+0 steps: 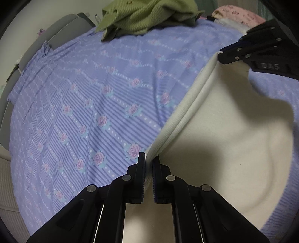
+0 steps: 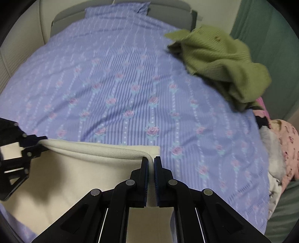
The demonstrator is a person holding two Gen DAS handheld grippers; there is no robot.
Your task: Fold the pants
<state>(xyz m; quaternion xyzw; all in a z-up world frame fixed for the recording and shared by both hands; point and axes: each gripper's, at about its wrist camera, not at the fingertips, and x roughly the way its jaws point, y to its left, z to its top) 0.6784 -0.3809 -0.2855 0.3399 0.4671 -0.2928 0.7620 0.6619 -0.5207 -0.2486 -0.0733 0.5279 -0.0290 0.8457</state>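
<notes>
- The bed sheet (image 2: 130,78) is purple with roses.
- The cream pants (image 1: 224,134) lie on it, near edge lifted.
- A green sweater (image 2: 220,61) lies far behind.
- The left gripper (image 1: 148,162) and the right gripper (image 2: 151,164) each are clamped on the pants' edge.

Ahead of the cream pants (image 2: 78,173), the wide middle of the bed (image 2: 115,78) lies flat and bare out to the far headboard (image 2: 168,11), leaving a broad lane. A crumpled green sweater (image 2: 220,61) heaps up along the right edge, with pink floral clothing (image 2: 287,142) piled just below it, closing that side.
</notes>
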